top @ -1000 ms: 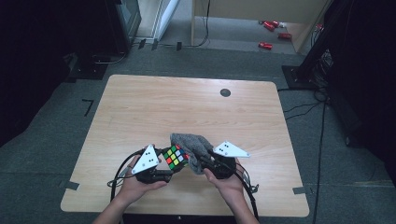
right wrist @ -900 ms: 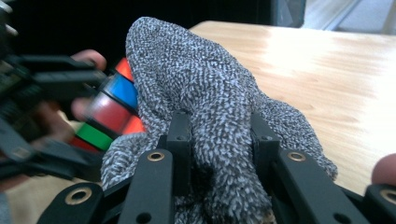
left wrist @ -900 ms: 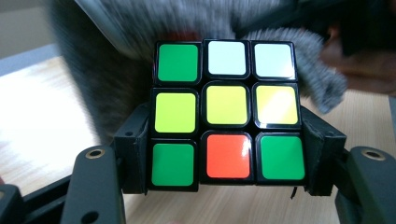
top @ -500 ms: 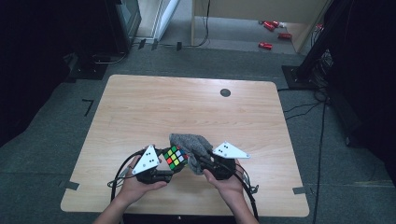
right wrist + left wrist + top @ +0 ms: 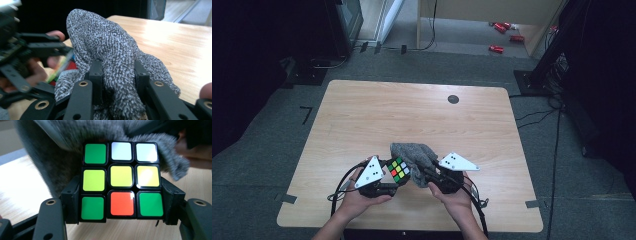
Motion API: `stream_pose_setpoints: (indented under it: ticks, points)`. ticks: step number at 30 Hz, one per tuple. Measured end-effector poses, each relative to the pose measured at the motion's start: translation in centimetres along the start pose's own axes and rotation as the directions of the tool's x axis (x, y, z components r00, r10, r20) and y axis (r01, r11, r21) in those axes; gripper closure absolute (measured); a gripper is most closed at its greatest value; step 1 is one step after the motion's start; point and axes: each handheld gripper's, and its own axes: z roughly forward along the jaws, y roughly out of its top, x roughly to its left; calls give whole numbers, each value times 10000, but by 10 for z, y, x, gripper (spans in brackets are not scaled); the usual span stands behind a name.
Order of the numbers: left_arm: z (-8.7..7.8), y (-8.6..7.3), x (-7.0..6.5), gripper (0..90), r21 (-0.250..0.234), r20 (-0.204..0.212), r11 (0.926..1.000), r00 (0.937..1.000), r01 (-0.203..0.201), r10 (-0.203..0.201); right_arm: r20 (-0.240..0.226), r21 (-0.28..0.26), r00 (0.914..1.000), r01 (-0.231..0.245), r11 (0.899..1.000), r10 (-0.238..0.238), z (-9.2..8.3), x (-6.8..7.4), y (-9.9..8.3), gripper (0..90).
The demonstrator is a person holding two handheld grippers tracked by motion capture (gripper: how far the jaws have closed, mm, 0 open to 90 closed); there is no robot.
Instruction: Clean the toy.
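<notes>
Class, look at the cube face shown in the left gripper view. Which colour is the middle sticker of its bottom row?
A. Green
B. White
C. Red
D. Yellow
C. On the puzzle cube, clamped in the left gripper, the bottom row reads green, red, green; white sits in the top row, yellow in the middle row.

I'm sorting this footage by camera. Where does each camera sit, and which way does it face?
High view: above the person's side, facing forward and down on the table; forearms and both hands show.
Left gripper view: on the left tool, looking along its jaws, clamped on the cube.
Right gripper view: on the right tool, jaws pinching the grey cloth.
All three share the cloth and cube.
</notes>
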Motion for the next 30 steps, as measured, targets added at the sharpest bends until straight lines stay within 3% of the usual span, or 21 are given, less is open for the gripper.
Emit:
stream_pose_setpoints:
  ticks: [6,11,13,17,21,25,30]
  points:
    - [-4,1,2,343,-338,-13,9994,9999,101,-101,229,169,9997,-71,9998,67,2,-8,-5,691]
    - [2,-2,-1,343,-130,69,9999,10000,48,-48,-73,-60,10000,-3,10000,2,-3,0,2,691]
    - [3,-2,-4,343,-34,-56,9998,9998,-200,200,-112,-152,9996,240,9996,-241,-4,3,4,691]
    - [-2,0,-1,343,-199,-151,9997,9998,-154,151,174,4,9986,506,9987,-506,0,2,0,691]
    - [-7,1,5,343,-401,-214,9992,9998,27,-35,431,241,9987,254,9994,-264,2,-6,-6,691]
    - [-7,-1,8,343,-463,-134,9987,9996,231,-237,271,114,9992,280,9995,-283,0,-3,-2,690]
    - [-2,-3,3,343,-174,-43,9998,10000,40,-41,-101,-107,9995,290,9995,-291,-2,6,3,690]
